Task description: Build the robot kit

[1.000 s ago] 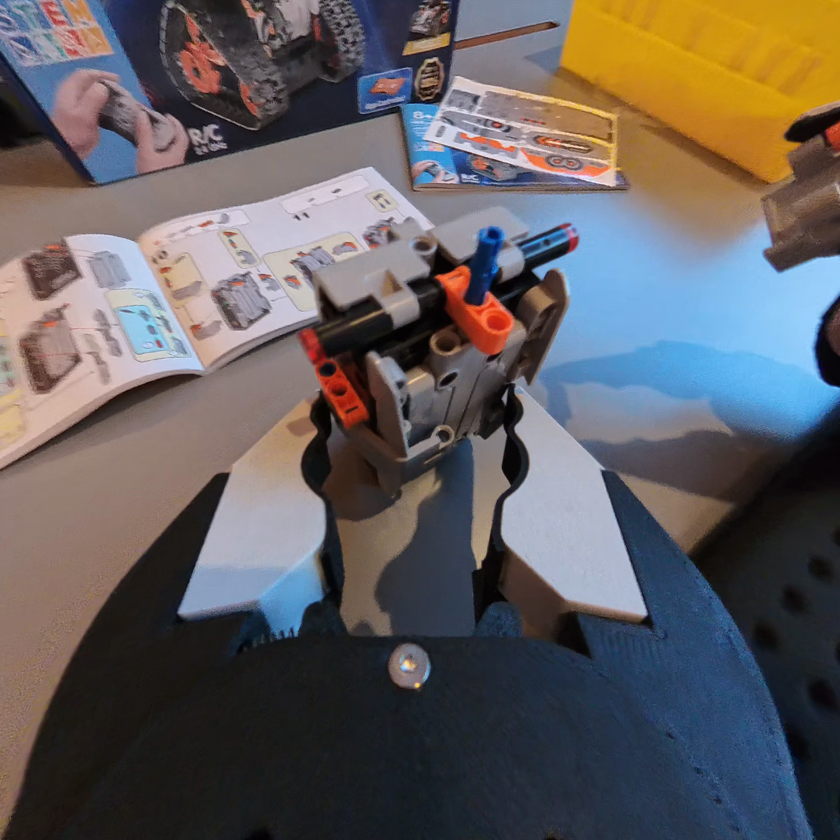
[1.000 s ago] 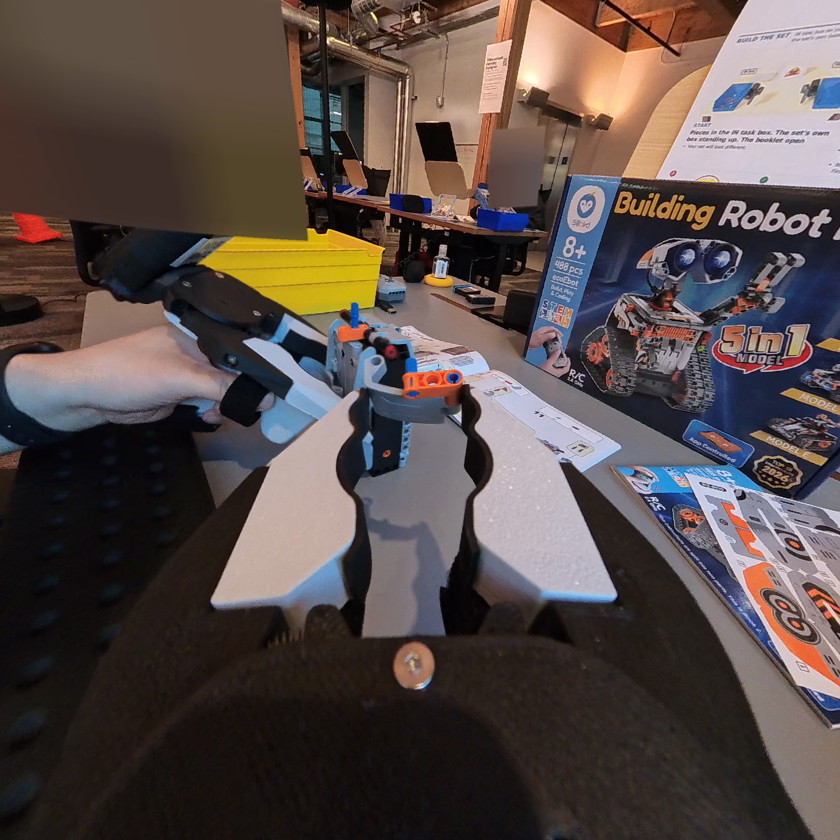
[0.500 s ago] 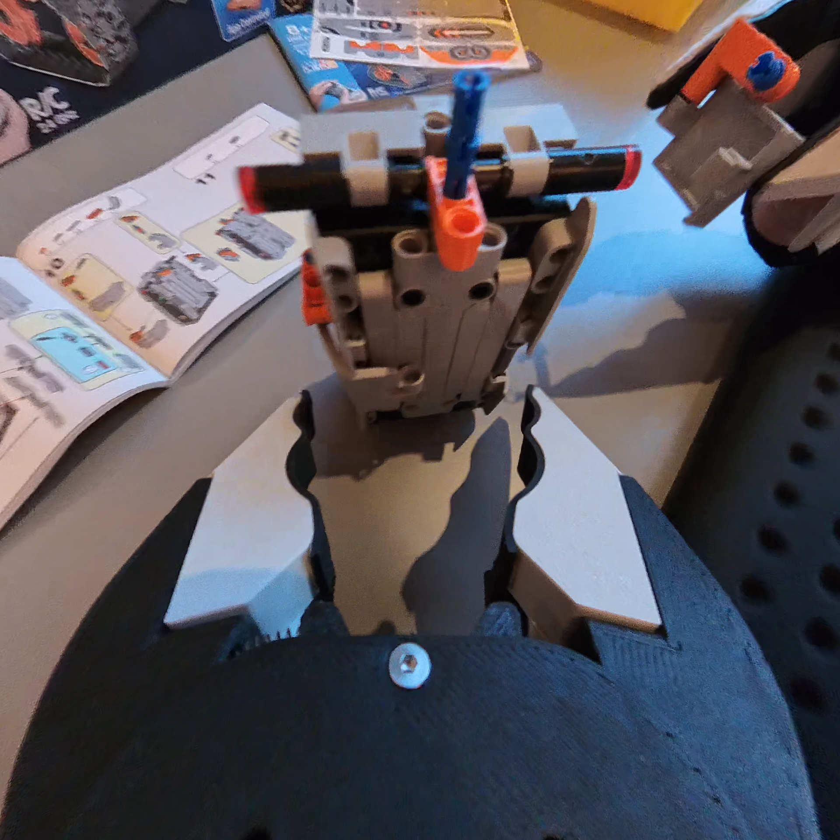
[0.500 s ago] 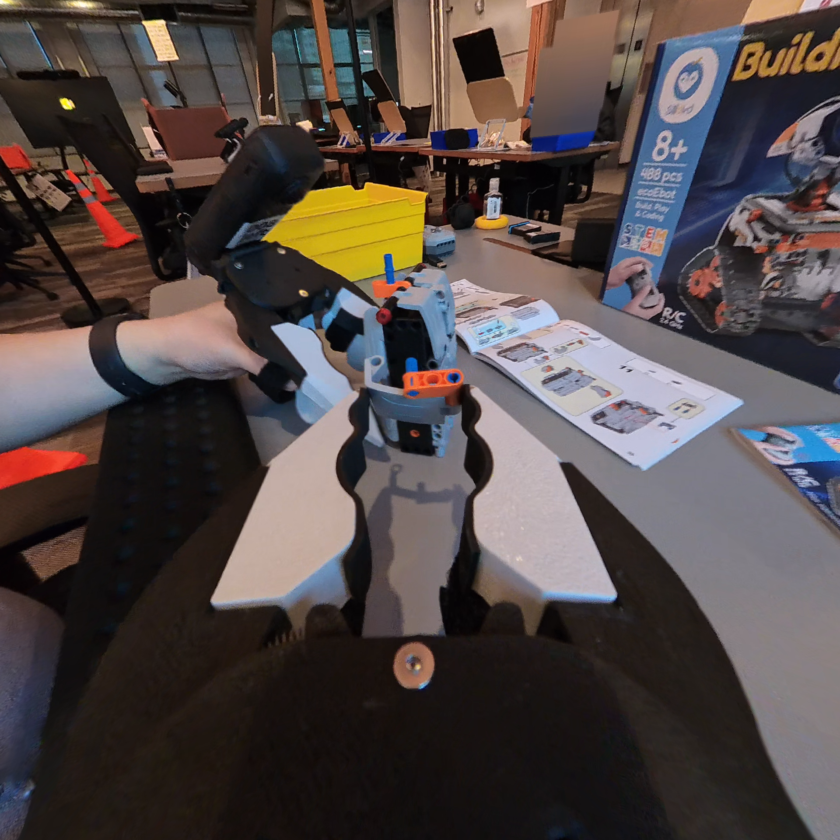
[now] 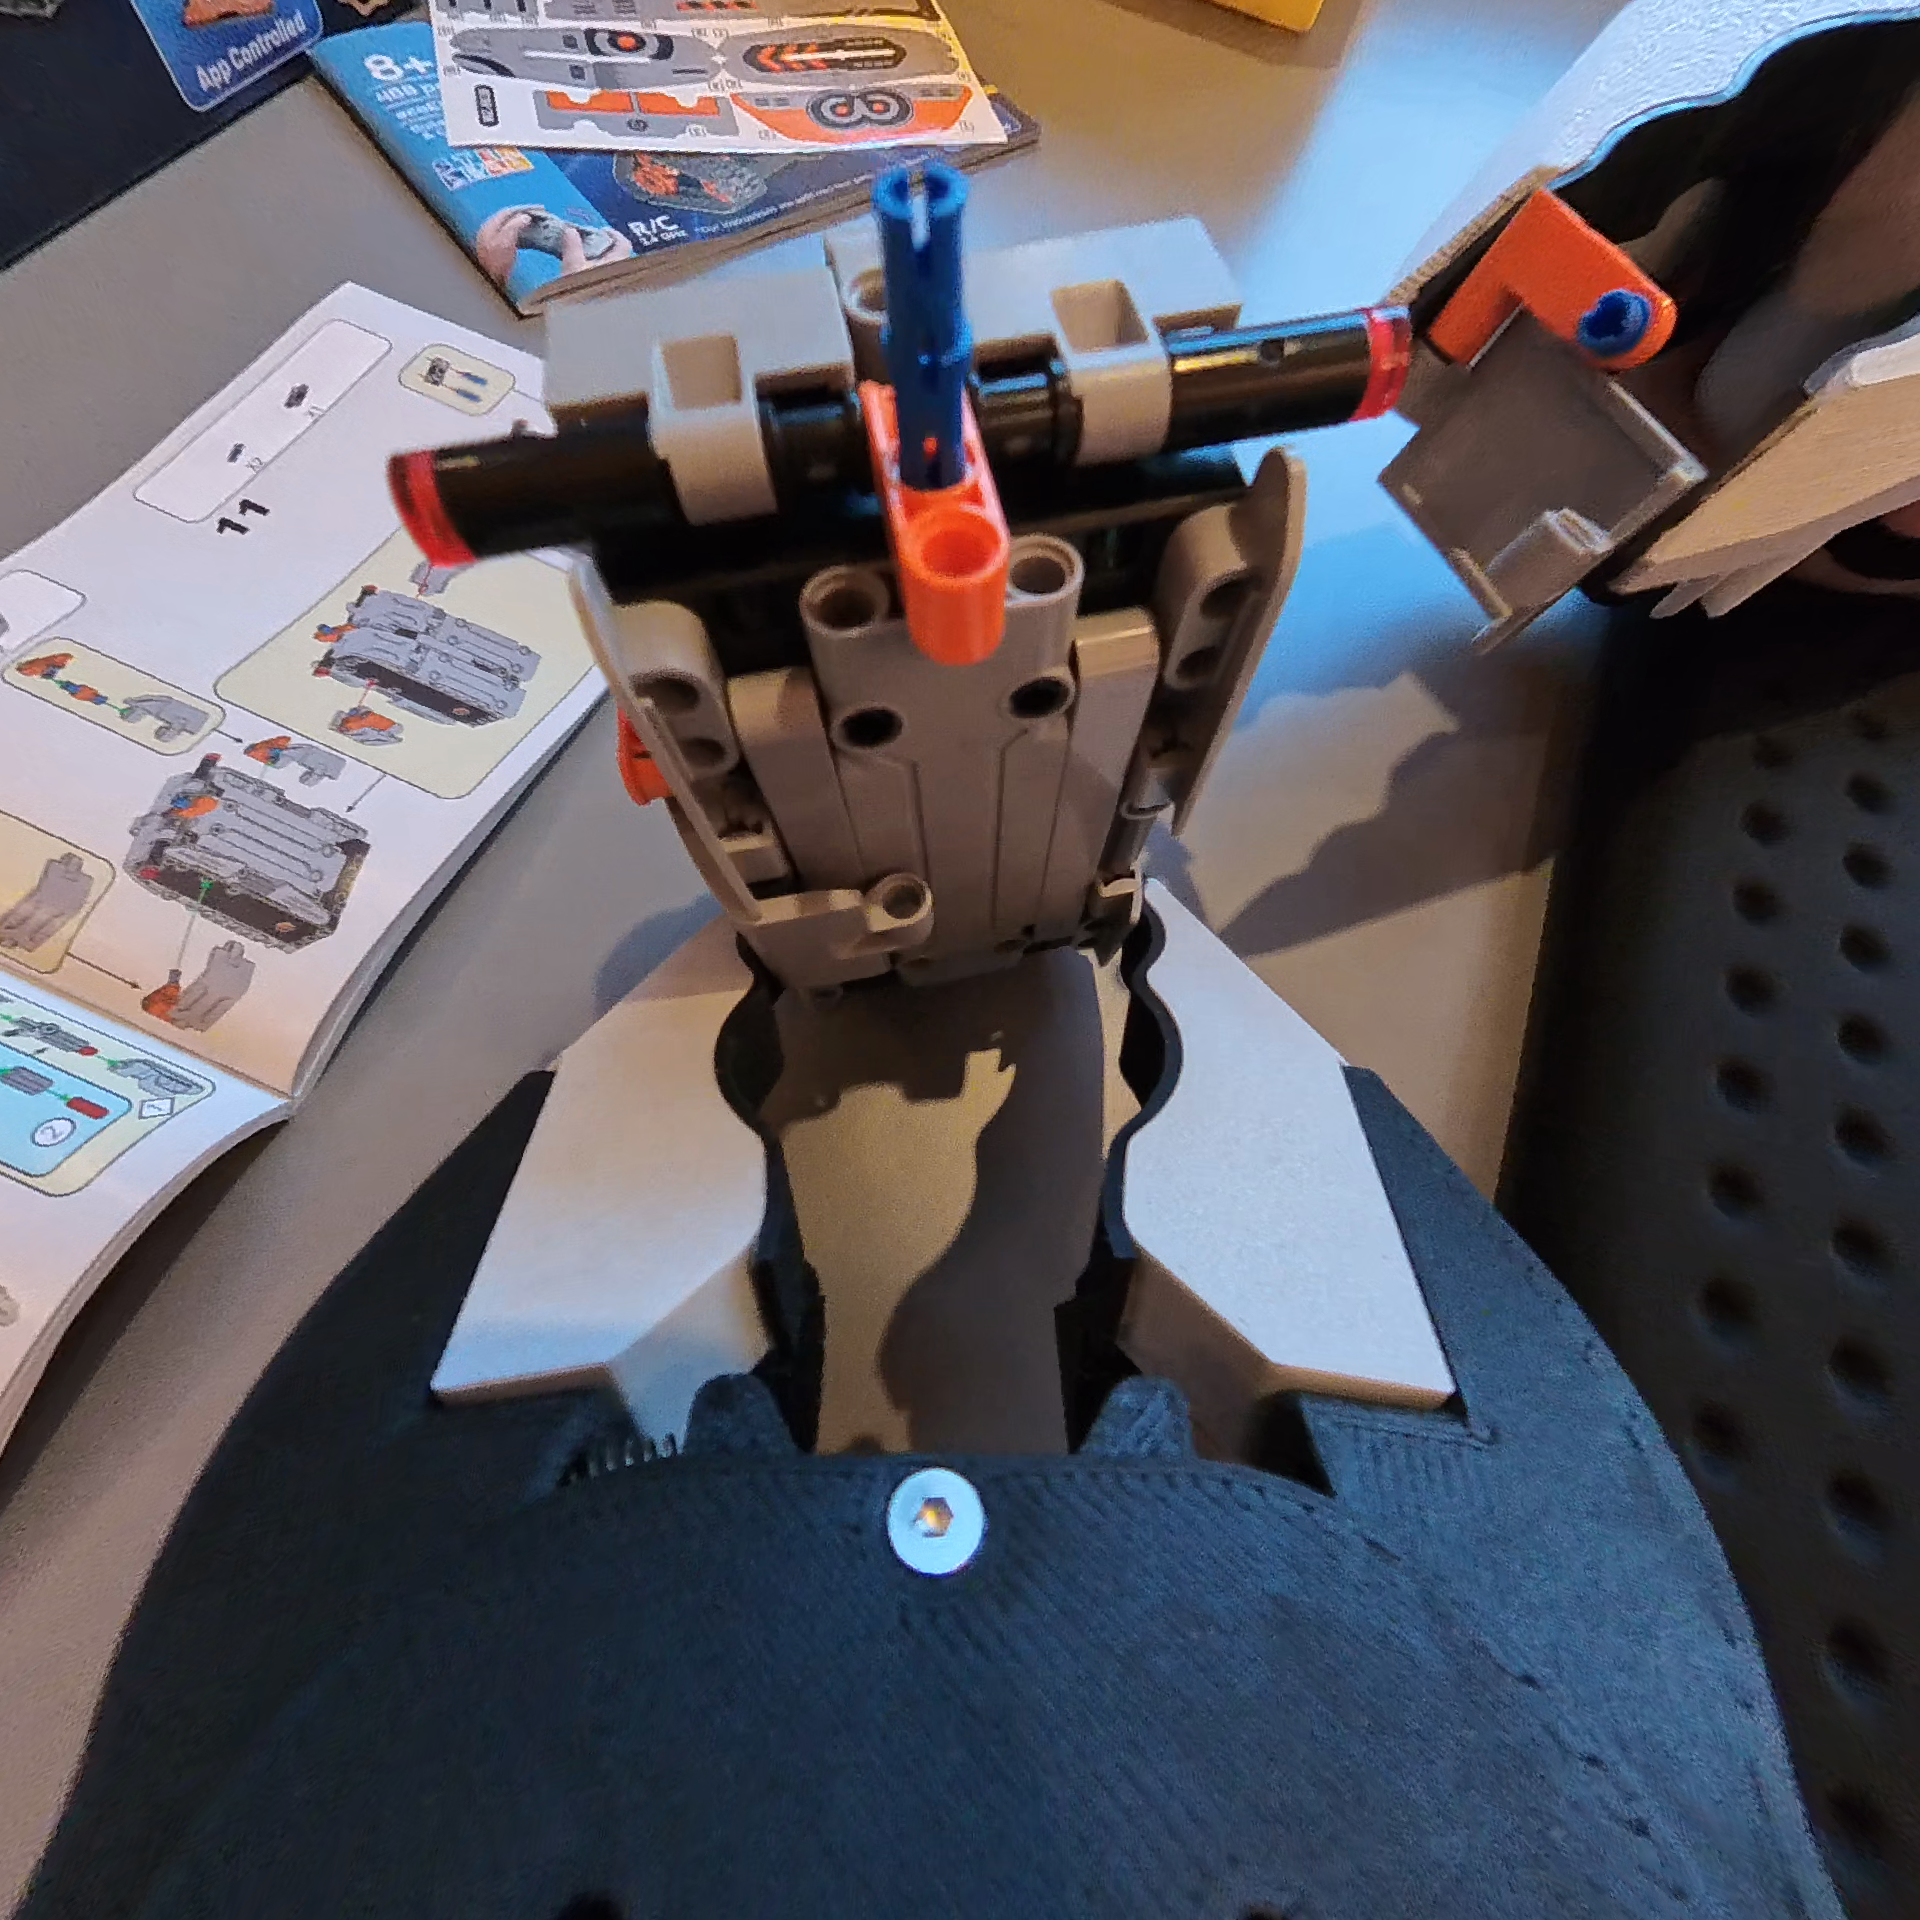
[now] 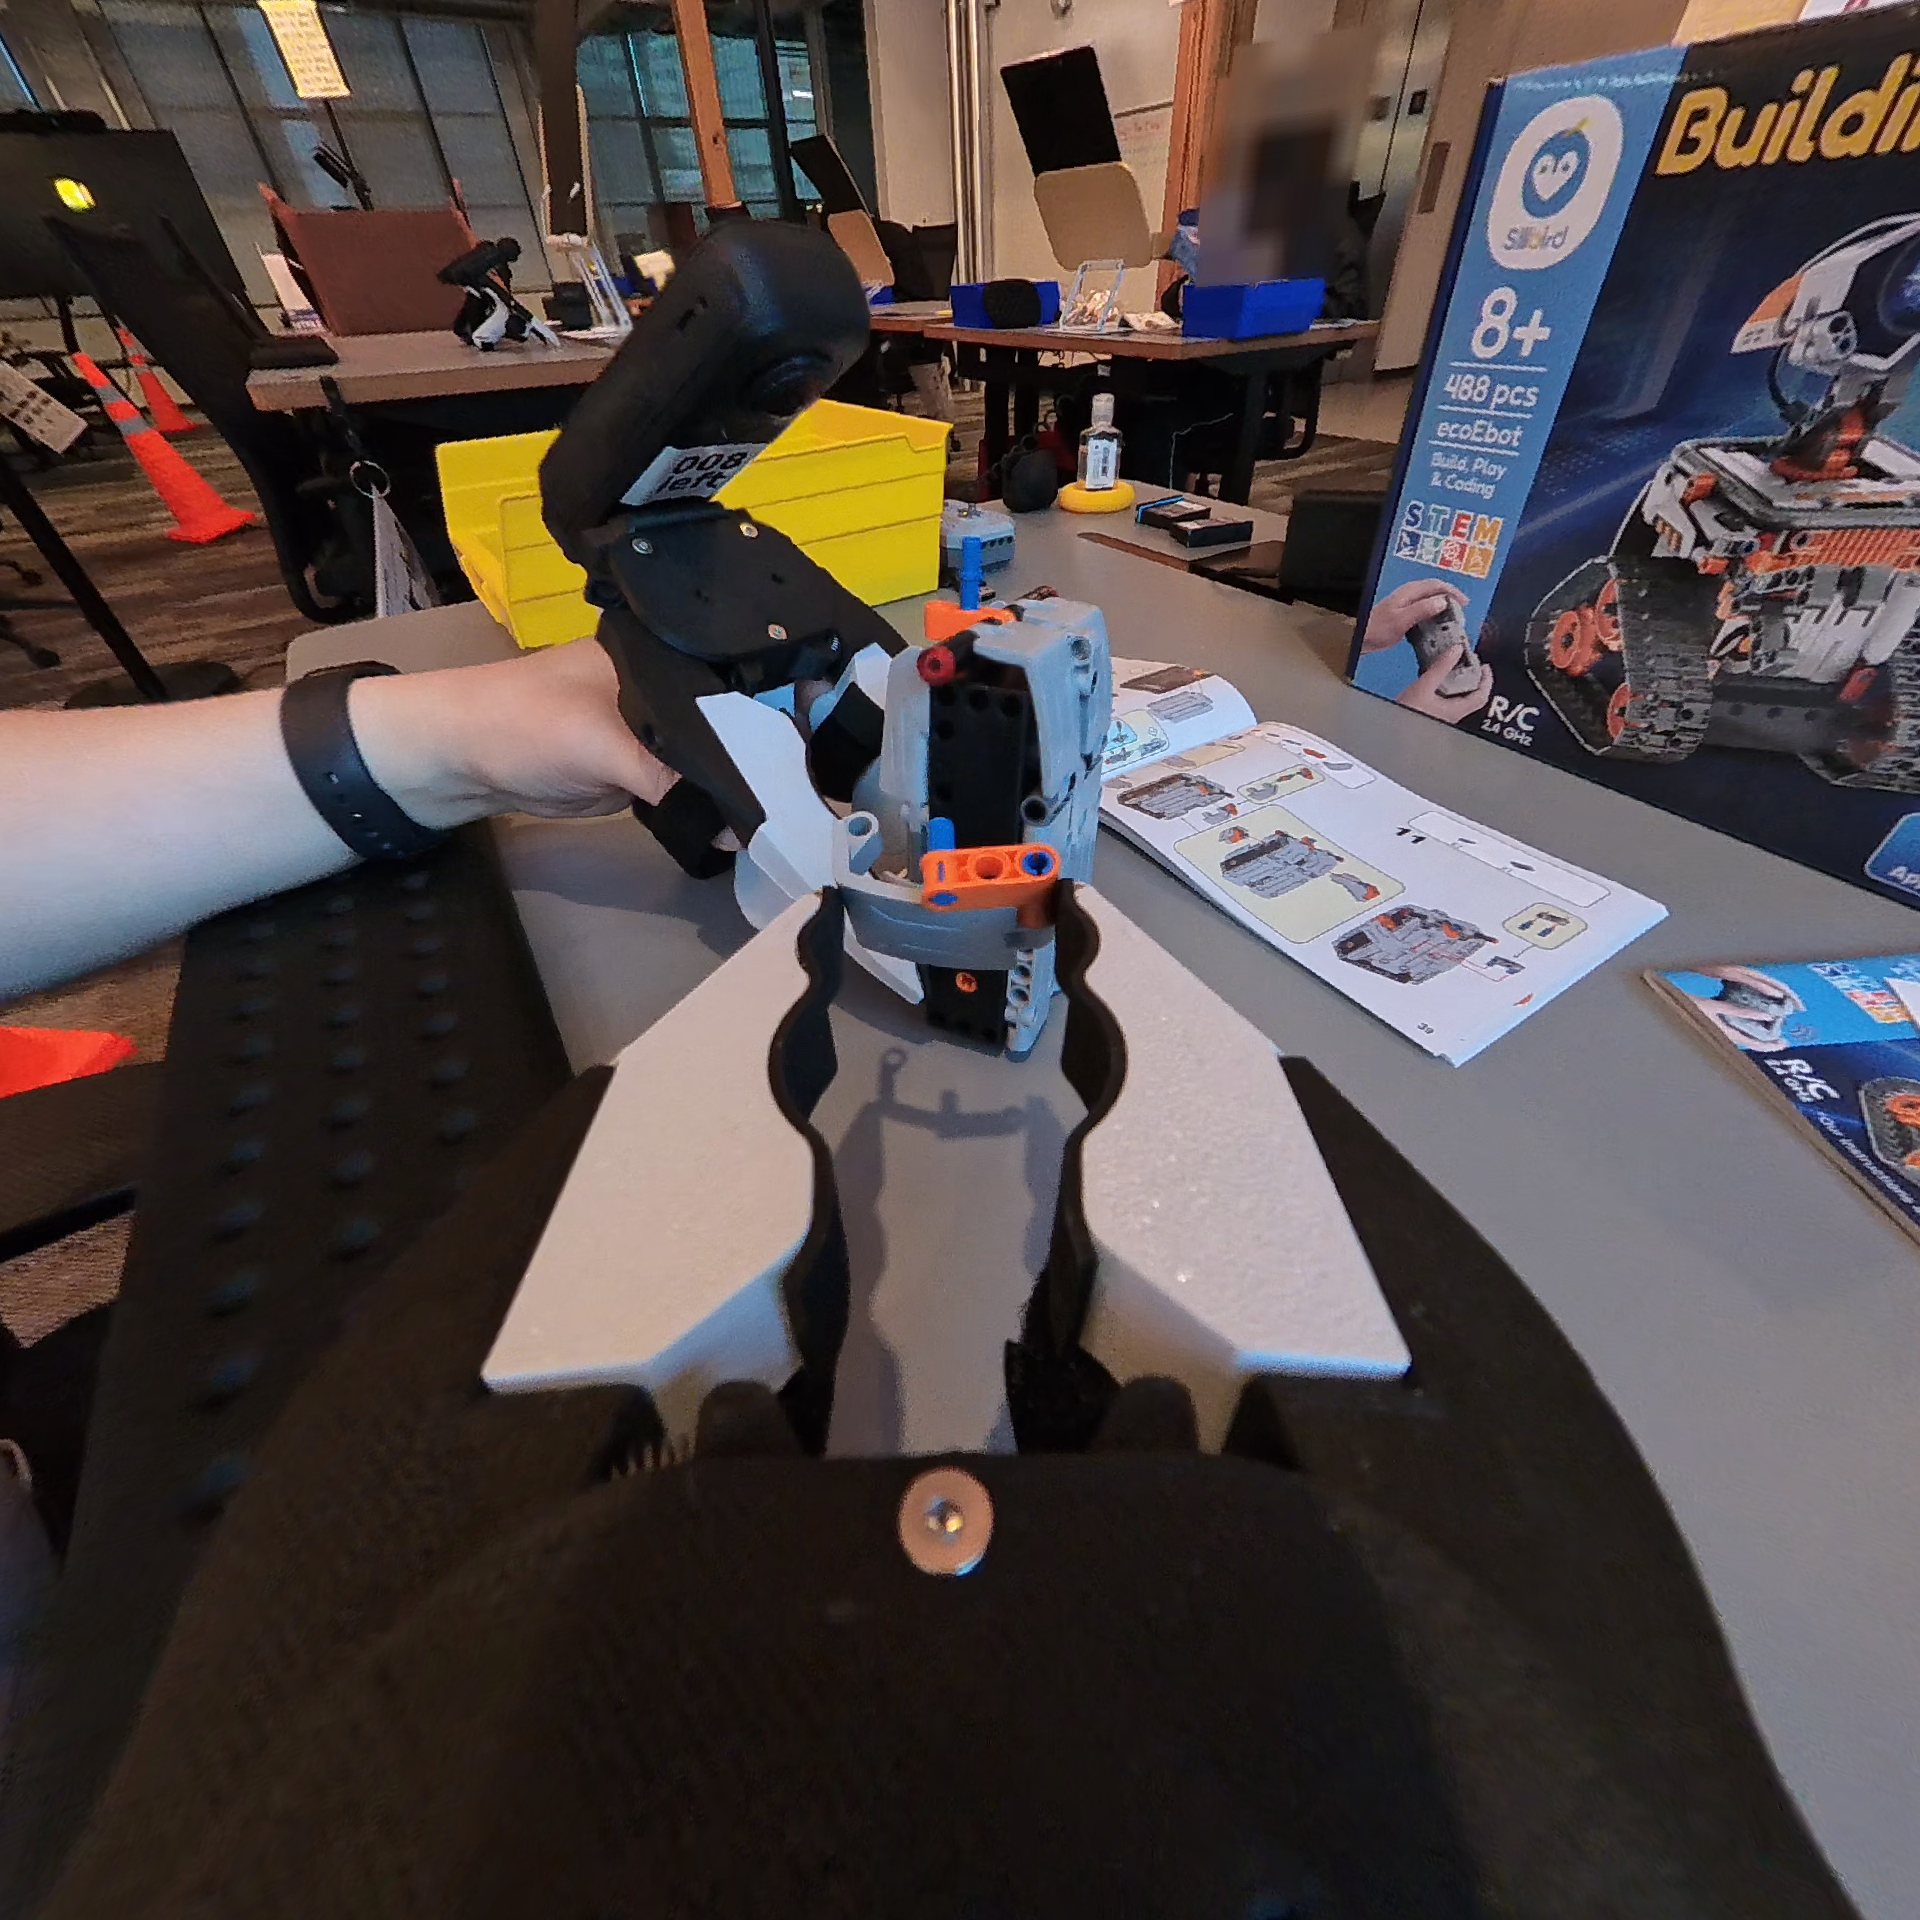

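My left gripper (image 5: 940,935) is shut on the lower end of a grey brick assembly (image 5: 935,748) and holds it above the table. A black axle (image 5: 1247,374) with red ends lies across its top. A blue pin (image 5: 920,281) stands in an orange connector (image 5: 951,551). My right gripper (image 6: 940,914) is shut on a small grey panel (image 6: 914,930) with an orange connector (image 6: 987,868). In the left wrist view this panel (image 5: 1538,468) sits right at the axle's right end. The assembly (image 6: 997,748) stands just beyond my right fingertips.
An open instruction booklet (image 5: 260,727) lies left of the assembly, with a sticker sheet (image 5: 707,73) on a blue booklet behind it. A toy box (image 6: 1714,416) stands at the right, a yellow bin (image 6: 852,499) at the back. A black perforated mat (image 5: 1766,1039) covers the near side.
The left gripper turned the assembly so the axle lies crosswise and brought it closer to the camera. The right gripper moved its small panel in to the axle's right end.
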`<state>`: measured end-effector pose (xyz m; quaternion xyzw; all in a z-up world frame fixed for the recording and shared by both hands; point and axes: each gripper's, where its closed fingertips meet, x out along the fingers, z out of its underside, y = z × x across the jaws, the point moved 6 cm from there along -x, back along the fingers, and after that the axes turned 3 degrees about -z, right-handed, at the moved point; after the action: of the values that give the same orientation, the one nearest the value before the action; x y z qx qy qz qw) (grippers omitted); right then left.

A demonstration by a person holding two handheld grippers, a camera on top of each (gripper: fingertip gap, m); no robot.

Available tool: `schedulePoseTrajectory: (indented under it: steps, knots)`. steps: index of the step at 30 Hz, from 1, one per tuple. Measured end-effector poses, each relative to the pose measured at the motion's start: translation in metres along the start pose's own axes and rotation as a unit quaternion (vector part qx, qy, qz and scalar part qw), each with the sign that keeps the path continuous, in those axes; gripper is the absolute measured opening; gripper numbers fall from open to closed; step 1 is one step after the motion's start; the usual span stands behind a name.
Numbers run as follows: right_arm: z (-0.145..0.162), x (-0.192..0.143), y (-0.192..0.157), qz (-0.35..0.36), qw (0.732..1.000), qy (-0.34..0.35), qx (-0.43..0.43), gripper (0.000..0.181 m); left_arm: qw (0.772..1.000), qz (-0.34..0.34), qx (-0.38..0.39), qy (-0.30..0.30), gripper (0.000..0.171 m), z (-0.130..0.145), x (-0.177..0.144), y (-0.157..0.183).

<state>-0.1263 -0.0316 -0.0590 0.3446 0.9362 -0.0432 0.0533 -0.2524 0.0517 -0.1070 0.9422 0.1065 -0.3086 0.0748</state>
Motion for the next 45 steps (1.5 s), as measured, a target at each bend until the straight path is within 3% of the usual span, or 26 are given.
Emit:
schedulePoseTrajectory:
  steps: [9,14,18,21,25,27,29,32,34,38,45]
  knots:
    - [0.008,0.007,-0.010,0.001,0.996,-0.047,-0.071,0.040,0.998,-0.043,0.045,-0.011,0.064,0.003,0.001,0.001]
    - [0.014,0.012,-0.011,0.001,0.994,-0.075,-0.080,0.040,0.999,-0.038,0.021,-0.008,0.065,0.006,-0.002,0.002]
    - [0.014,0.014,-0.007,0.034,0.993,-0.082,-0.073,0.040,0.998,-0.051,-0.025,0.037,0.075,0.010,-0.029,0.006]
    - [0.009,0.018,-0.002,0.062,0.996,-0.055,-0.021,0.040,0.995,-0.086,-0.030,0.044,0.077,0.023,-0.049,0.017]
    - [0.009,0.029,-0.006,0.046,0.998,-0.052,0.003,0.040,0.982,-0.171,0.072,0.030,0.067,0.021,-0.053,0.043]
    - [0.009,0.033,-0.008,0.038,0.998,-0.054,0.002,0.040,0.978,-0.175,0.110,0.040,0.055,0.010,-0.050,0.058]
    - [0.010,0.034,-0.009,0.031,0.998,-0.053,0.009,0.040,0.979,-0.169,0.098,0.052,0.047,0.002,-0.044,0.063]
    - [0.008,0.036,-0.008,0.023,0.998,-0.040,0.030,0.040,0.988,-0.148,0.021,0.048,0.053,-0.001,-0.034,0.062]
    - [0.009,0.037,-0.006,0.030,0.998,-0.043,0.042,0.040,0.984,-0.173,-0.014,0.038,0.048,0.001,-0.030,0.059]
    - [0.011,0.042,-0.009,0.019,0.998,-0.054,0.040,0.040,0.964,-0.262,0.009,0.036,0.044,-0.001,-0.031,0.057]
    - [0.012,0.048,-0.010,0.027,0.997,-0.064,0.036,0.040,0.963,-0.266,0.008,0.051,0.035,-0.005,-0.030,0.059]
